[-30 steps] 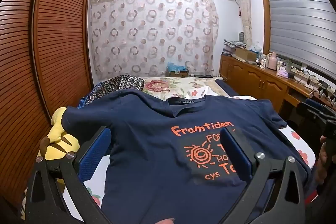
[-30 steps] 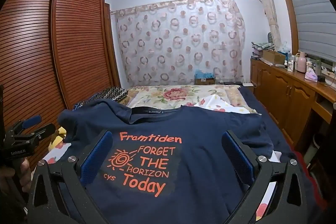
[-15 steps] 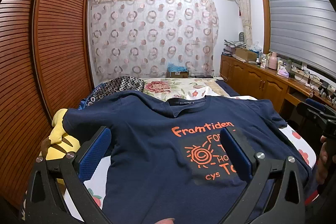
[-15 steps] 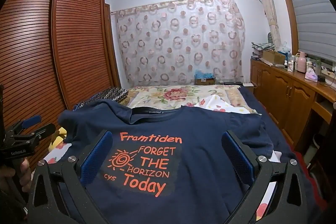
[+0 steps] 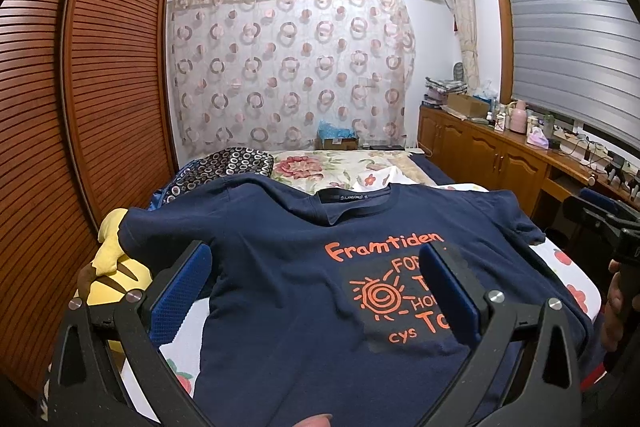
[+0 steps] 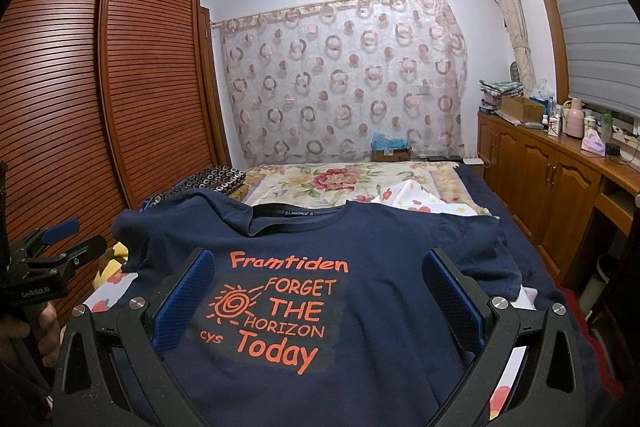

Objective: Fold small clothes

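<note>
The navy printed T-shirt [image 6: 380, 307] lies spread flat, print up, on the bed [image 6: 532, 259] just ahead of and beneath both tools, the left gripper [image 5: 316, 291] and right gripper [image 6: 316, 291] hovering spread wide and empty, so no fold looks begun and every fold remains.

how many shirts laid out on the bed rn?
1. A navy T-shirt lies spread flat, print up, on the bed in front of both open grippers. Other folded fabric sits near the headboard; more clothes could be hidden.
</note>
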A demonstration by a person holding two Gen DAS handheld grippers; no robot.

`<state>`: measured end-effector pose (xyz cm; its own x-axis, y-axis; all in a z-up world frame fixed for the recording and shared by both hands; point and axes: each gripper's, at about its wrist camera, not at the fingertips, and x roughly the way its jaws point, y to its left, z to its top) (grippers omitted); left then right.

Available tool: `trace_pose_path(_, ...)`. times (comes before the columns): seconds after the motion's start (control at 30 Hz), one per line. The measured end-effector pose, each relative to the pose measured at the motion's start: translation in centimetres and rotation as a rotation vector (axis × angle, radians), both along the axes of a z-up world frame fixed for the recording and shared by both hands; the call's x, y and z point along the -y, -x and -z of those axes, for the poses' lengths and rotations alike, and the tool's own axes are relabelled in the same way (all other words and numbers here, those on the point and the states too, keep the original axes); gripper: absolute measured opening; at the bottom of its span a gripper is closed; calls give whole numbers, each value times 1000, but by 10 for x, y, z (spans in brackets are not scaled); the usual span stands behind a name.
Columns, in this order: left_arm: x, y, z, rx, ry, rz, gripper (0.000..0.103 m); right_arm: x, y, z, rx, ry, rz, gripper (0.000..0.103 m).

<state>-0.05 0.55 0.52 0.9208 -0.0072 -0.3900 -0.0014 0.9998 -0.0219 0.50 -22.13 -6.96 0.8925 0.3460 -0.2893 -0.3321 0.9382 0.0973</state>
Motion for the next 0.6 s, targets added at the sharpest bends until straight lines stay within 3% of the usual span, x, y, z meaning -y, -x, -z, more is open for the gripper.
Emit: trace_pose_path(0.6, 0, 2, -2, 3, -4, 0, 103, -1, -1, 1, 3, -4, -2, 103)
